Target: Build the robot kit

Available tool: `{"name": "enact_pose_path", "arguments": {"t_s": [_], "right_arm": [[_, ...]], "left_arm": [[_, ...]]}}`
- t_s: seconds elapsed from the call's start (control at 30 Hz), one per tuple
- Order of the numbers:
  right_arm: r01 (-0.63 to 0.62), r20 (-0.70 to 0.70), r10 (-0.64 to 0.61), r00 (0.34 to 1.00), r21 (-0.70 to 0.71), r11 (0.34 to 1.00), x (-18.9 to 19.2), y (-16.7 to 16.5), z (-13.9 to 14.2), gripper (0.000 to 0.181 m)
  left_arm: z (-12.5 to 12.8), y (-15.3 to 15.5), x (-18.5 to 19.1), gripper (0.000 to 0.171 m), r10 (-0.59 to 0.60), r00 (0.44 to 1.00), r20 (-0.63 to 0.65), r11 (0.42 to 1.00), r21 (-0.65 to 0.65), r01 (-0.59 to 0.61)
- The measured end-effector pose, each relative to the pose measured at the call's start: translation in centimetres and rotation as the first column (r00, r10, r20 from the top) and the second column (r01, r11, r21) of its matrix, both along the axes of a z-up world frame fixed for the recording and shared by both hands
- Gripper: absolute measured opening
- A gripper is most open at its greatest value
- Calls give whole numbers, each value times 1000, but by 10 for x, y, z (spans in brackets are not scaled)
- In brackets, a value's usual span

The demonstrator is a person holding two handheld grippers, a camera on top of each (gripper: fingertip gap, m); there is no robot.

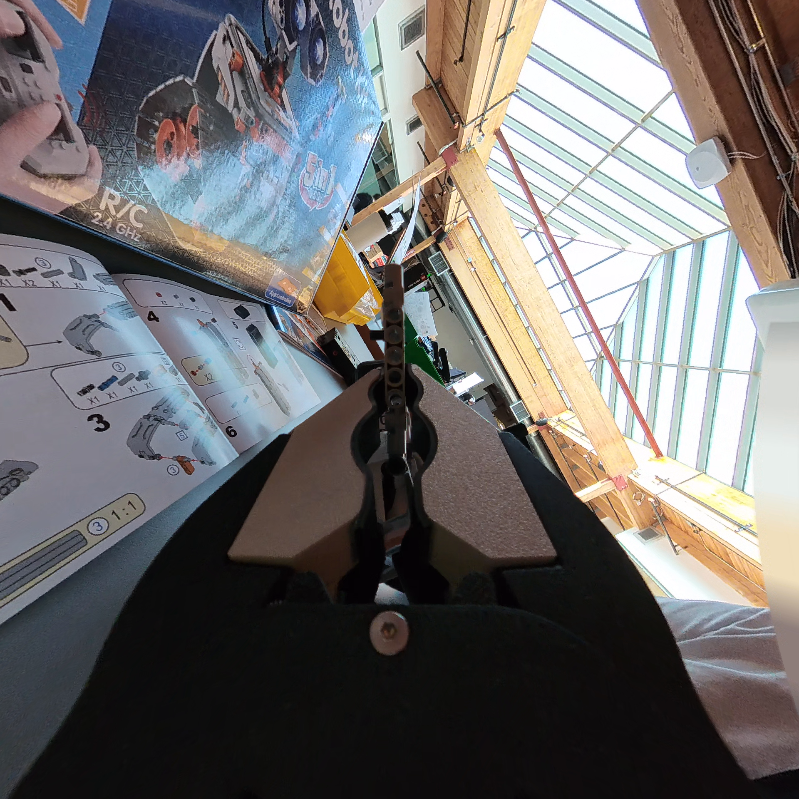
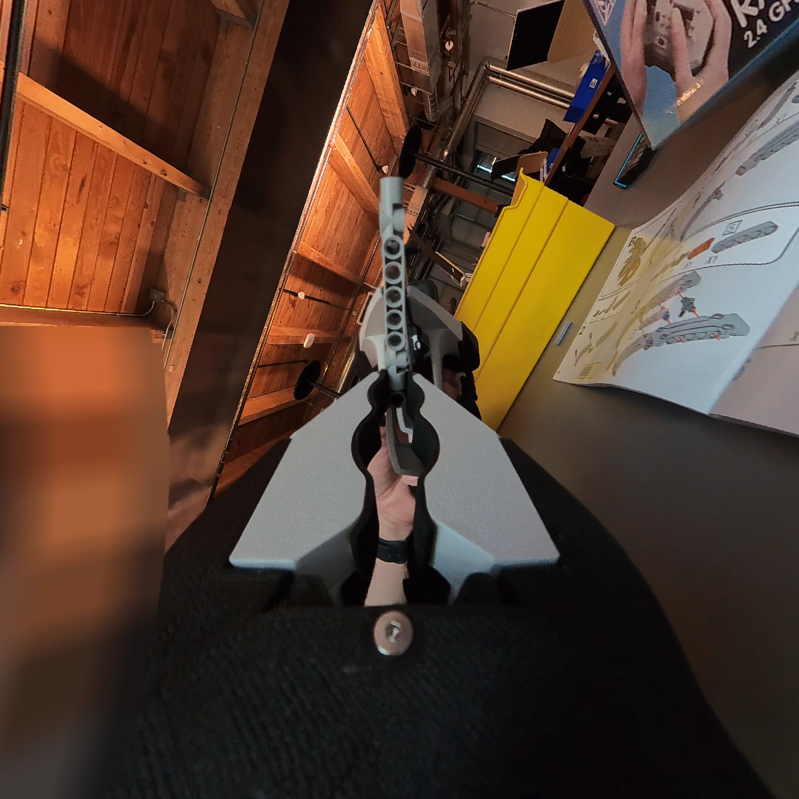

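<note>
Grey holed beam (image 1: pixel 394 346) clamped between left jaws, another beam (image 2: pixel 394 298) clamped between right jaws.

Printed writing shows on the toy box (image 1: pixel 207 129) and the instruction booklet (image 1: pixel 99 389).

Grey table (image 1: pixel 65 674) bearing instruction booklet (image 1: pixel 108 389), toy box (image 1: pixel 225 142).

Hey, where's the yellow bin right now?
In the right wrist view the yellow bin stands right of the gripper tips, between the far gripper and the open instruction booklet. In the left wrist view it shows behind the toy box.
</note>
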State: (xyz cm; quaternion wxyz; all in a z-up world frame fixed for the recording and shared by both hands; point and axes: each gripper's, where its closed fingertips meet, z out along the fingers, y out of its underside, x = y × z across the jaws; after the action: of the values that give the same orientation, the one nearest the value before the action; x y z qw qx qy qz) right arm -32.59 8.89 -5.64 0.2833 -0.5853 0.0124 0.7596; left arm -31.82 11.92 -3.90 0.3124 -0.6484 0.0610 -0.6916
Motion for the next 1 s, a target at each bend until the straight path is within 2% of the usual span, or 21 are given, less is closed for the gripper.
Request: {"name": "enact_pose_path", "arguments": {"t_s": [0.13,0.37,0.67,1.0], "right_arm": [[-1,65,-1,998,24,1000,-2,0,-4,4],[-26,70,20,997,87,996,-1,-3,2,5],[-104,-8,106,994,141,985,3,-12,16,4],[-121,143,91,986,221,968,9,-8,12,4]], "left_arm": [[1,0,0,5,-5,1000,8,1000,7,5],[0,-1,2,5,-17,1000,-3,1000,14,17],[18,-10,4,5,-63,996,60,995,82,58],[14,-14,9,5,-103,994,37,992,73,100]]}}
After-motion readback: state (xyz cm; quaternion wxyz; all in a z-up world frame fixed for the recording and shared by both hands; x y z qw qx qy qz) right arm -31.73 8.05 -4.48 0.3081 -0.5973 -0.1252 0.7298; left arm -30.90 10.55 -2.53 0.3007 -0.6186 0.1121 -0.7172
